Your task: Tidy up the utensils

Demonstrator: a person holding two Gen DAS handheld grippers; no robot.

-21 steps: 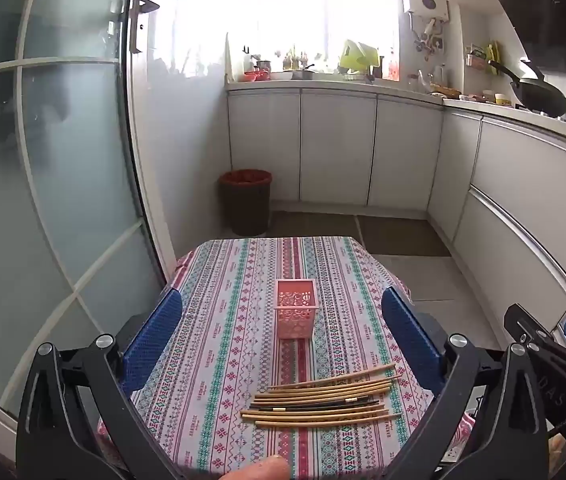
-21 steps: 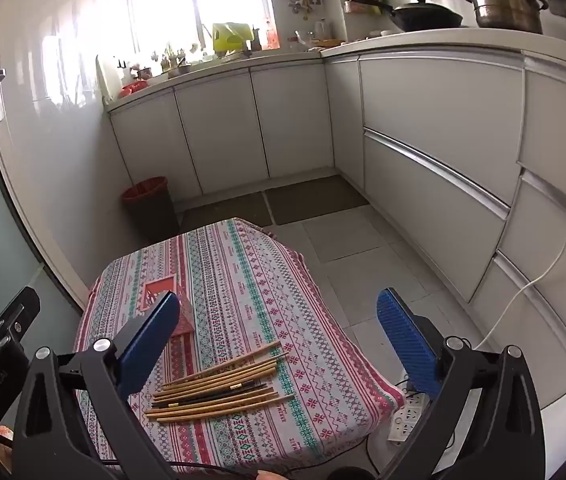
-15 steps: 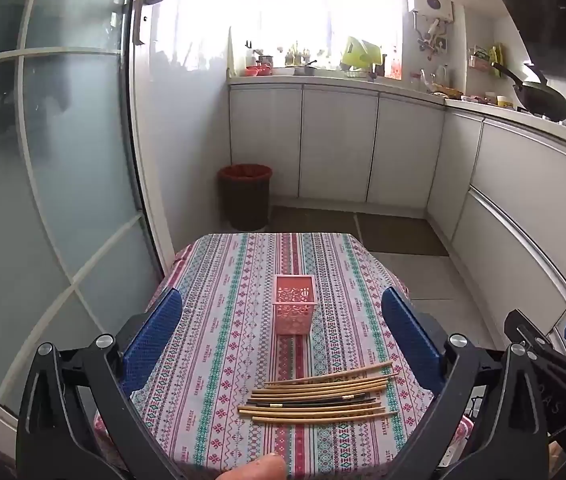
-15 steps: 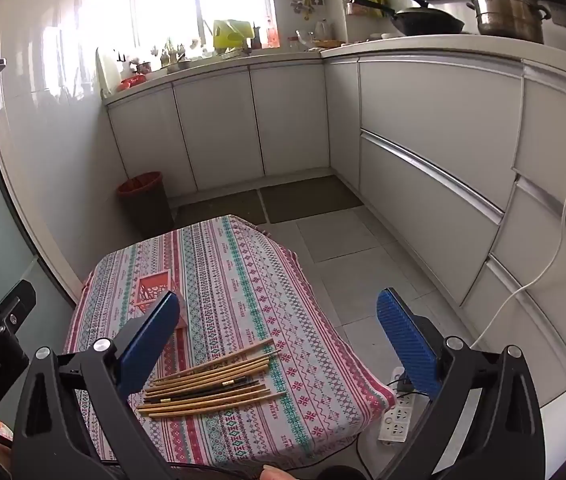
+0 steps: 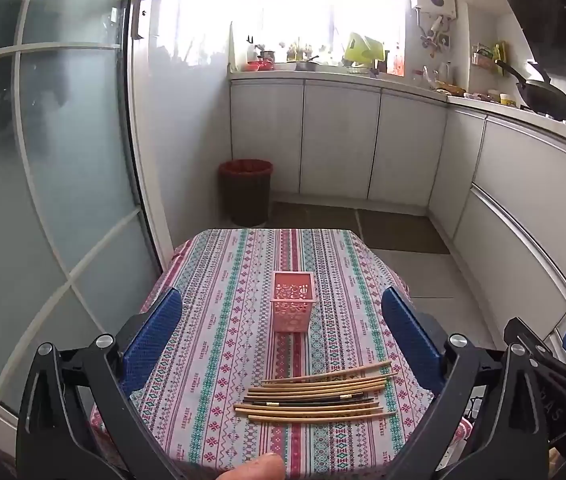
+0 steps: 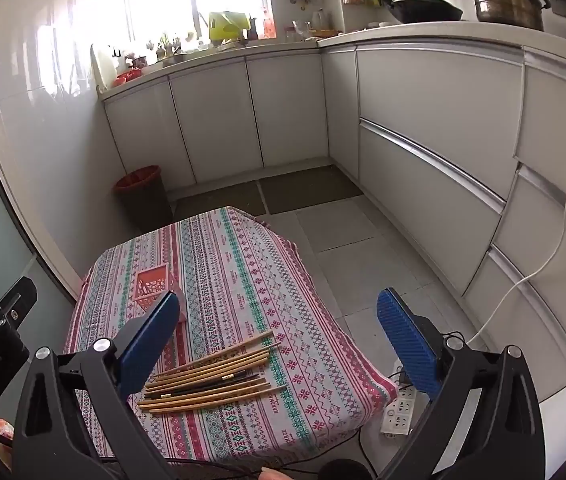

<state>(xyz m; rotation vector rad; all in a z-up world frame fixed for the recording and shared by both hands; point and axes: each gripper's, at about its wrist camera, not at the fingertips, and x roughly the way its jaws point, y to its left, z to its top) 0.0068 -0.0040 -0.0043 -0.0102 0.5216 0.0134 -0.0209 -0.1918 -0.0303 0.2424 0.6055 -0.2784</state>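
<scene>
Kitchen table (image 5: 219,320) looks farther away now, chopsticks (image 5: 315,394) wait untouched by basket (image 5: 293,306), both tongs wide open, empty.

Cloth-covered counter (image 5: 219,344): striped folk pattern in pink, red, teal & white bands w/ geometric motifs. Salmon-pink perforated plastic basket (image 5: 293,307): cut-out lattice walls. Row of slim bamboo chopsticks (image 5: 315,394): tan-yellow, w/ one or two dark, near-black sticks w/ gold bands mid-row. Left tool (image 5: 283,324) & right tool (image 6: 279,328): ribbed blue pads on black frames. Round bin by the cabinets (image 5: 245,190): dark body, red liner. Cabinets (image 6: 219,116): plain white. Floor (image 6: 347,248): grey tiles.
</scene>
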